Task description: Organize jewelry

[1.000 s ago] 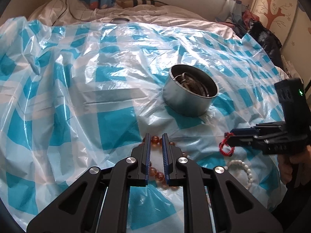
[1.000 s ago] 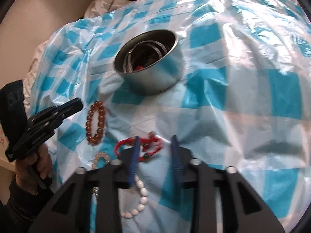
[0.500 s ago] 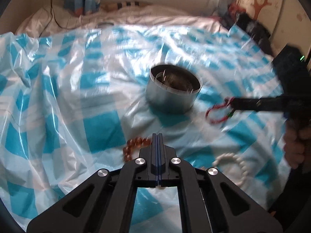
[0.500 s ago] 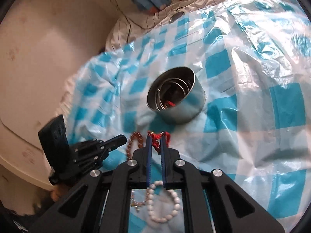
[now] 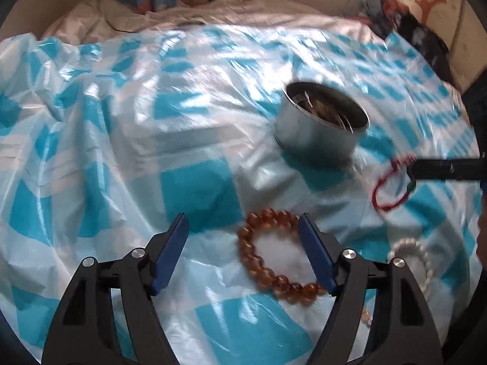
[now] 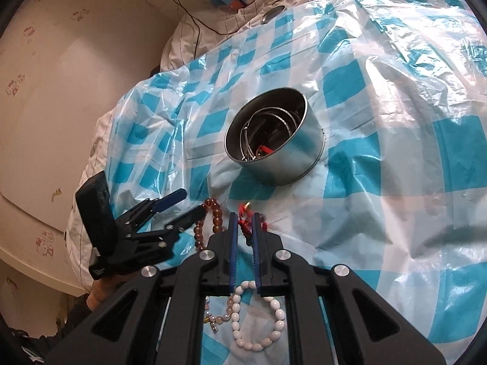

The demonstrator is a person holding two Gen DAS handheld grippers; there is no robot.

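A round metal tin (image 5: 319, 130) holding bangles stands on the blue-and-white checked plastic sheet (image 5: 194, 182); it also shows in the right wrist view (image 6: 280, 140). My left gripper (image 5: 243, 228) is open, its jaws wide above an amber bead bracelet (image 5: 274, 255) lying on the sheet. My right gripper (image 6: 245, 216) is shut on a red cord bracelet (image 5: 391, 185) and holds it in the air, to the right of the tin. The red cord (image 6: 246, 228) shows between the right jaws. A white bead bracelet (image 6: 258, 319) lies below.
A thin chain with pale beads (image 6: 216, 319) lies beside the white bracelet. The sheet covers a bed with a rumpled white quilt (image 5: 213, 15). A black cable (image 6: 197, 27) and a small round lid (image 6: 274, 13) lie at the far end. A wall (image 6: 61, 76) runs along the left.
My left gripper has gone from shut to wide open above the amber bracelet. My right gripper has closed on the red cord bracelet and lifted it off the sheet.
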